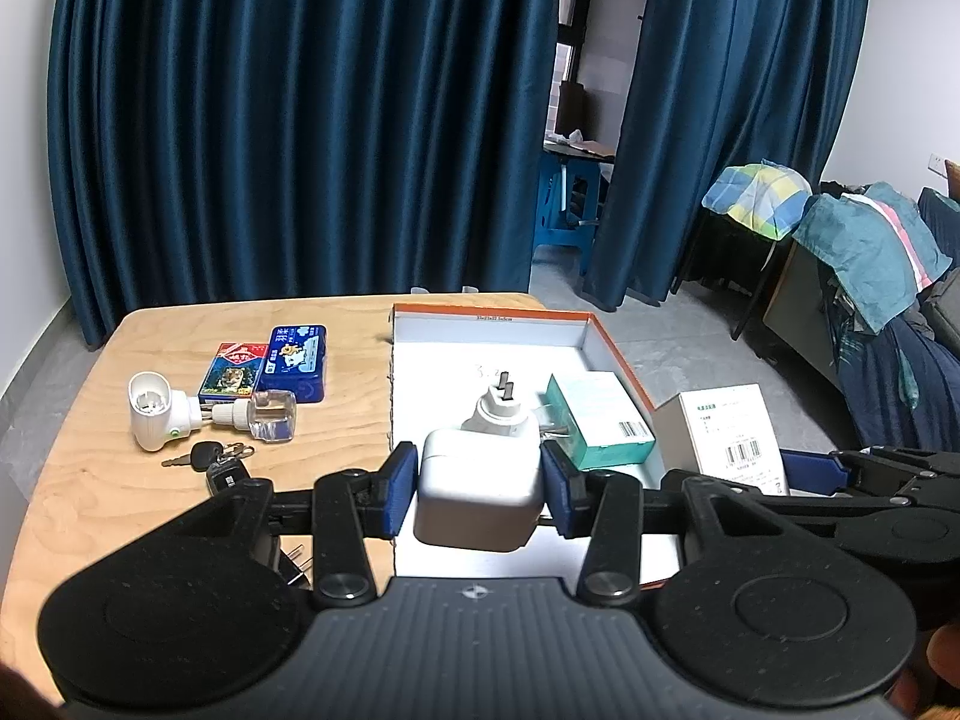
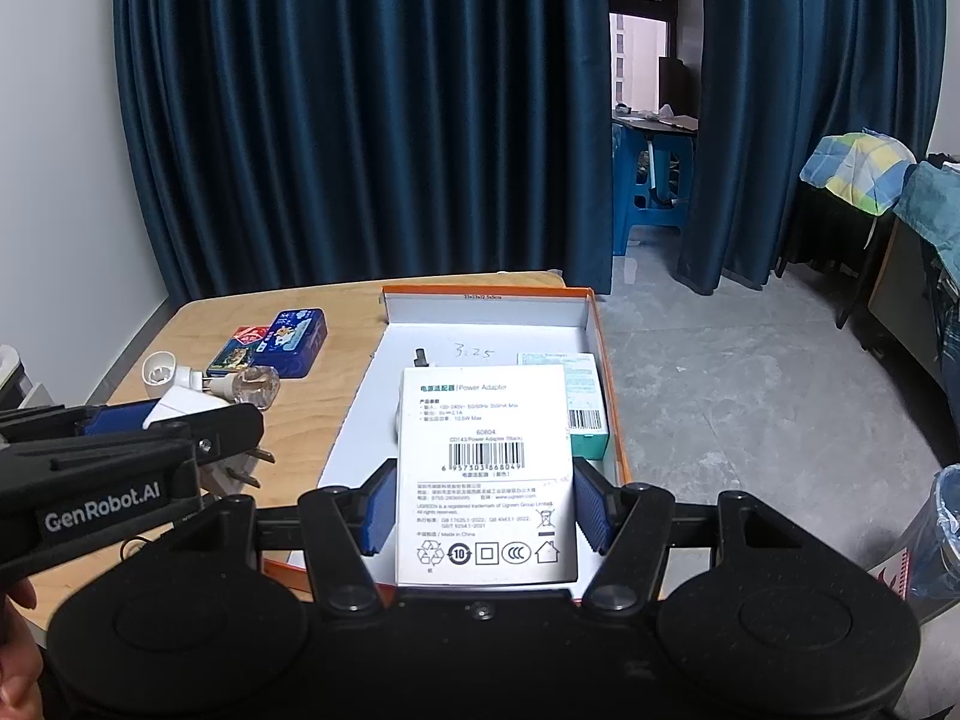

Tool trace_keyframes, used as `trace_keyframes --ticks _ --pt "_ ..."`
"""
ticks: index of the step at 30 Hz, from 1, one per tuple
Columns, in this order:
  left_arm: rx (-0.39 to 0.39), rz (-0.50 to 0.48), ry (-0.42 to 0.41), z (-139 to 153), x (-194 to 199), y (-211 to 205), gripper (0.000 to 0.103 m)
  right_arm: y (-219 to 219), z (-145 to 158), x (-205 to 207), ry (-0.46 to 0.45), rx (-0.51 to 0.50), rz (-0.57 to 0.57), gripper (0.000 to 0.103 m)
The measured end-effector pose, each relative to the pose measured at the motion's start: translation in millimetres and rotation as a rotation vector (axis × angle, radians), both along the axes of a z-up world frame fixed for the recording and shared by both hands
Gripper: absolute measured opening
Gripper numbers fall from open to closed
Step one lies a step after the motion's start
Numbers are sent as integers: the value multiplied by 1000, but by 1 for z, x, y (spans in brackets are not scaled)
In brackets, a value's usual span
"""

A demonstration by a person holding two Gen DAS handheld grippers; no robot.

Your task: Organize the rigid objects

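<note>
Left wrist view: left tool (image 1: 480, 483) clamped on a white charger cube (image 1: 477, 489), held over the near end of the orange-edged shallow box (image 1: 606, 336) on the table (image 1: 150, 504). Right wrist view: right tool (image 2: 486, 510) clamped on a white power adapter box (image 2: 485, 468), above that same box, beside a teal carton (image 2: 585, 402) lying inside.
</note>
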State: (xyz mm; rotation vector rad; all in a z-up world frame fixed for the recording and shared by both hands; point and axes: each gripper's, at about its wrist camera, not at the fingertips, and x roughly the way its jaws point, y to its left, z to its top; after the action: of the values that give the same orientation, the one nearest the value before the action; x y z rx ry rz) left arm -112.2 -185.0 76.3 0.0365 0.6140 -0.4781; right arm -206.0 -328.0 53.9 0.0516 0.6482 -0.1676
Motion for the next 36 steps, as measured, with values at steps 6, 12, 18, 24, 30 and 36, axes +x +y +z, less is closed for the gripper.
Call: trace_keyframes --ticks 6,12,18,24,30,36 --pt "2 -1 5 -2 1 0 45 -1 -2 1 3 5 0 71" --pt "2 0 7 -3 1 0 45 -1 -4 2 8 5 -2 71" --pt "5 1 10 -3 2 0 45 0 -5 3 10 3 -4 71" --pt "5 -1 8 -4 2 1 45 0 -5 4 7 1 -5 71" --pt "6 2 8 -4 3 1 45 -1 -6 4 6 2 -9 71" --pt "6 2 7 -4 4 1 45 -1 -5 4 6 2 -10 71"
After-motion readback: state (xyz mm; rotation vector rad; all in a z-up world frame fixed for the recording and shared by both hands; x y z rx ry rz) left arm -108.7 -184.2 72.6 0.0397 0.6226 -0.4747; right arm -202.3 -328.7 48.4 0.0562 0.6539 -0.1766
